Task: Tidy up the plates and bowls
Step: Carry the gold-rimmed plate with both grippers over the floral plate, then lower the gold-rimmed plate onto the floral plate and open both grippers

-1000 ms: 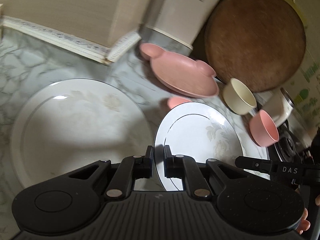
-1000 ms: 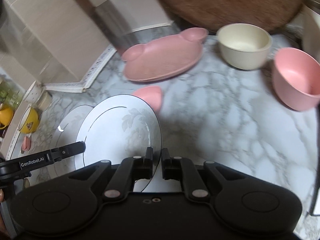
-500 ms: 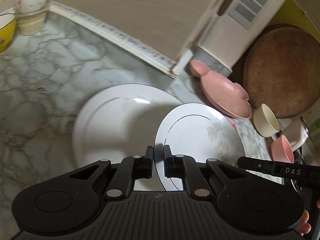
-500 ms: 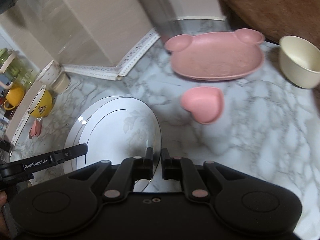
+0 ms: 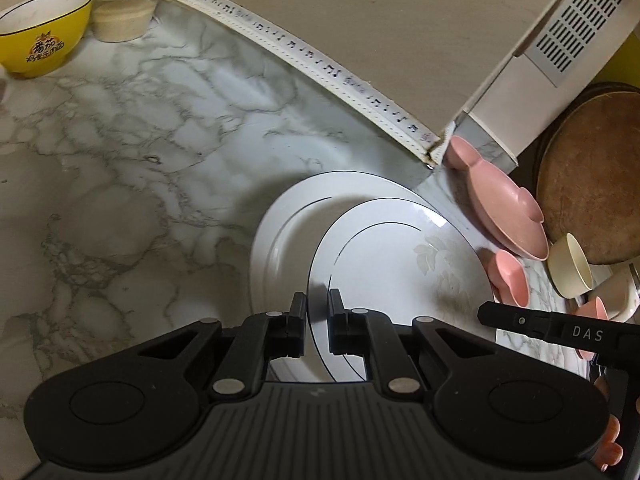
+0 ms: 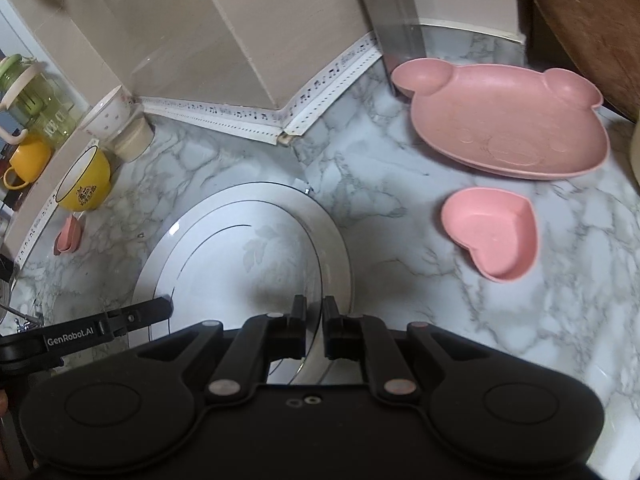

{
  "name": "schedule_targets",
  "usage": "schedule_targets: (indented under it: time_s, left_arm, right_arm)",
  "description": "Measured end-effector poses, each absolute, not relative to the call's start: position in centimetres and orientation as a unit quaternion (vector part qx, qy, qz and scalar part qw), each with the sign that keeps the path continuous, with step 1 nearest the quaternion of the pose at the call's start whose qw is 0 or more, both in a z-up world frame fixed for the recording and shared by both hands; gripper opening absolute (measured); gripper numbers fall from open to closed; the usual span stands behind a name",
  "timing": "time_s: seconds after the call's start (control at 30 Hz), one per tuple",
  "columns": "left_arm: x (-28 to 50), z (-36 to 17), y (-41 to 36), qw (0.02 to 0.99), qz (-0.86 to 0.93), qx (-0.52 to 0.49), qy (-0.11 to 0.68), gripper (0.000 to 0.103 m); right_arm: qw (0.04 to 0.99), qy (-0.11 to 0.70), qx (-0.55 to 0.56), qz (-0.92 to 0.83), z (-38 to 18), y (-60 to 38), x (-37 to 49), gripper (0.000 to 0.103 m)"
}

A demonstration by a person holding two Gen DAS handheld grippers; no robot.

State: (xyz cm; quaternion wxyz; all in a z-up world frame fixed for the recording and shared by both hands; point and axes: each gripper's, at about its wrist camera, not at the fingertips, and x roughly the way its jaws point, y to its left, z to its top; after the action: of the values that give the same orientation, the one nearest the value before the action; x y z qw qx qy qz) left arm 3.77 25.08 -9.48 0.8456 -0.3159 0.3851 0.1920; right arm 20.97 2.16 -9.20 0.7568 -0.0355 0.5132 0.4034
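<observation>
A small white plate with a faint flower print (image 5: 400,264) hangs just over a larger white plate (image 5: 280,232) lying on the marble counter. My left gripper (image 5: 316,304) is shut on the small plate's left rim. My right gripper (image 6: 314,308) is shut on the opposite rim of that same small plate (image 6: 240,264), and the large plate's edge (image 6: 338,248) shows beyond it. A pink bear-shaped plate (image 6: 504,128) and a pink heart dish (image 6: 492,232) sit to the right.
A cream bowl (image 5: 570,268) and a pink bowl (image 5: 592,312) stand by a round wooden board (image 5: 592,176) at the right. A yellow bowl (image 5: 40,36) and stacked cups (image 5: 124,0) sit at the far left by the wall. Bare marble (image 5: 140,180) lies between.
Both grippers have carried the small plate leftward until it hangs over the large plate. The pink dishes and bowls have slid to the right of both views; the yellow bowl has come into sight.
</observation>
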Motion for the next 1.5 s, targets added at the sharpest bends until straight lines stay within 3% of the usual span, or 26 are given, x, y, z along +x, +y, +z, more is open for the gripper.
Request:
schedule_targets:
  time_s: [0.97,1.5]
  left_arm:
    - [4.6,-10.2,24.9,0.849,0.191,-0.287,0.401,0.009]
    - [4.1,-7.9,23.4,0.871,0.204,-0.232,0.381,0.009]
  right_arm:
    - [0.756,0.518,-0.017,0.399,-9.7,1.5,21.3,0.007]
    - [0.760,0.518,-0.031,0.390,-10.8,3.3,20.9,0.007]
